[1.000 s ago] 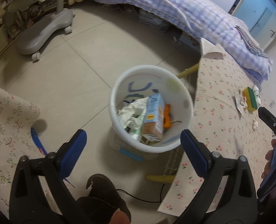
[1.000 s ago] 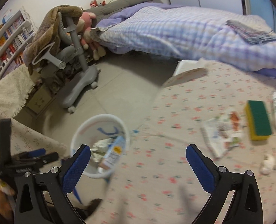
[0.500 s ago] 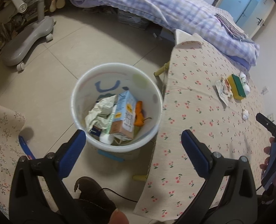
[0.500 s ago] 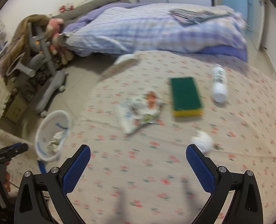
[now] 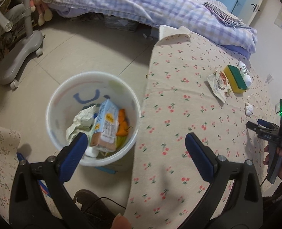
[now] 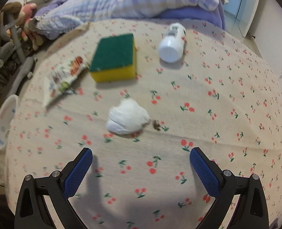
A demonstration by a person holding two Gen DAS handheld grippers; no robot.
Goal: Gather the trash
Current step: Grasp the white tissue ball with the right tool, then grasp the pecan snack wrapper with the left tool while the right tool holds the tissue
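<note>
A white crumpled tissue wad lies on the cherry-print tablecloth, just ahead of my open, empty right gripper; it also shows in the left wrist view. A torn printed wrapper lies to the left beside a green-and-yellow sponge. My left gripper is open and empty above the table edge, next to a white trash bin on the floor holding a blue carton, crumpled paper and orange scraps. My right gripper is seen from outside at the right of the left wrist view.
A white bottle lies on its side behind the tissue. A small brown crumb sits right of the tissue. A bed with a checked quilt runs behind the table. A grey chair base stands on the tiled floor, left.
My right gripper has swung right and forward over the table, from the bin side to just before the tissue wad. My left gripper has shifted right, toward the table edge. Both stay open.
</note>
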